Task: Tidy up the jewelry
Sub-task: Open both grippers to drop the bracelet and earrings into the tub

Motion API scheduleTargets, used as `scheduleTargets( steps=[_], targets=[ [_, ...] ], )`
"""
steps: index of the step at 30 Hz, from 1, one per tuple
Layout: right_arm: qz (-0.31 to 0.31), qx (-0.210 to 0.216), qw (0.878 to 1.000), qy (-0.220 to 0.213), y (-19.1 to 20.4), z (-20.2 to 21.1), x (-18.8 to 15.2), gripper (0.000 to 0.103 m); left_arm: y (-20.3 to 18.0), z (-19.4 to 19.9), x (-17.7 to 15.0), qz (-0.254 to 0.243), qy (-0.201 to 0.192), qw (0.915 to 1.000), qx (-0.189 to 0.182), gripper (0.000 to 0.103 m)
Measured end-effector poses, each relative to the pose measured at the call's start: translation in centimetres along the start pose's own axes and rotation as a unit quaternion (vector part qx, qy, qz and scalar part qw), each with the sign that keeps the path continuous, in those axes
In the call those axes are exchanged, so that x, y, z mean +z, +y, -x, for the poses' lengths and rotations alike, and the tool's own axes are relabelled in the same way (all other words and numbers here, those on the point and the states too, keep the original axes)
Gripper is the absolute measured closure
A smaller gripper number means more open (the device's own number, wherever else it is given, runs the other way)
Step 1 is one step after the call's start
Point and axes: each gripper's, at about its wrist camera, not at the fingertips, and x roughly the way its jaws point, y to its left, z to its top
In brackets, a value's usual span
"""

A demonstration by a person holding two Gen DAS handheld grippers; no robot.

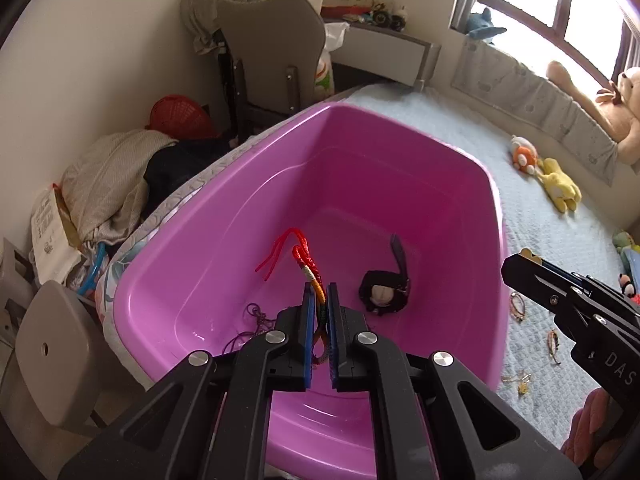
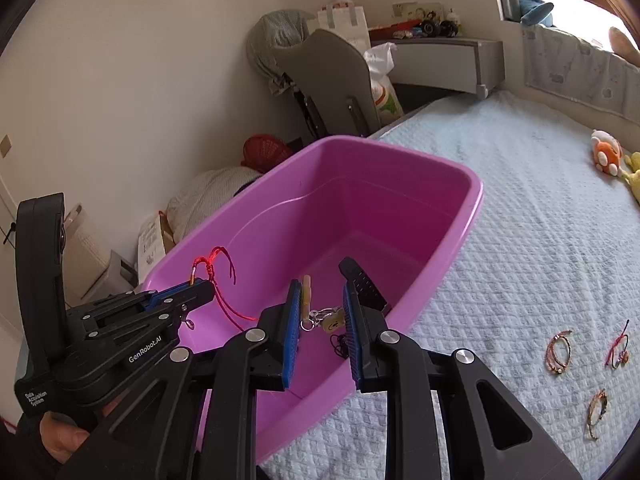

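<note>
Both grippers over the pink tub (image 1: 208, 216) on the bed (image 2: 520, 220).
Left gripper (image 1: 320, 300) clenches a red cord bracelet (image 1: 308, 268); right gripper (image 2: 320, 308) pinches a small keychain charm (image 2: 334, 320). More bracelets (image 2: 558, 350) lie beside the tub.

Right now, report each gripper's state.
Left gripper: shut on the red cord bracelet.
Right gripper: shut on a keychain charm, above the pink tub.

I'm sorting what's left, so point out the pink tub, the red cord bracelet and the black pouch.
pink tub (image 1: 400, 168), left wrist view, far inner wall.
red cord bracelet (image 1: 308, 266), left wrist view, knotted part above the pads.
black pouch (image 1: 384, 292), left wrist view, its body.
</note>
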Motion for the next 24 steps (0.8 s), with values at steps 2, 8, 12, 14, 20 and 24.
scheduleTargets(
  steps=[2,8,12,14,20,24],
  targets=[
    [0.004,-0.002,1.0,0.029,0.3,-2.0,0.6,0.082,0.5,-1.2,-0.2,0.004,0.016,0.9998,0.011,0.097],
    [0.013,-0.013,0.997,0.08,0.3,-5.7,1.2,0.082,1.4,-3.2,-0.5,0.013,0.046,0.9986,0.024,0.096],
    [0.025,-0.022,0.995,0.096,0.4,-6.9,1.4,0.082,1.6,-3.7,-0.6,0.013,0.045,0.9983,0.036,0.096],
    [0.031,-0.03,0.994,0.099,0.6,-7.3,1.5,0.082,1.7,-3.9,-0.6,0.013,0.048,0.9981,0.037,0.093],
    [0.035,-0.053,0.994,0.092,0.3,-7.2,1.6,0.051,1.4,-3.0,-0.6,0.009,0.023,0.9981,0.057,0.054],
    [0.037,-0.064,0.994,0.074,0.1,-6.3,1.8,0.046,1.5,-1.1,-0.5,0.018,-0.018,0.9974,0.067,0.017]
  ],
)
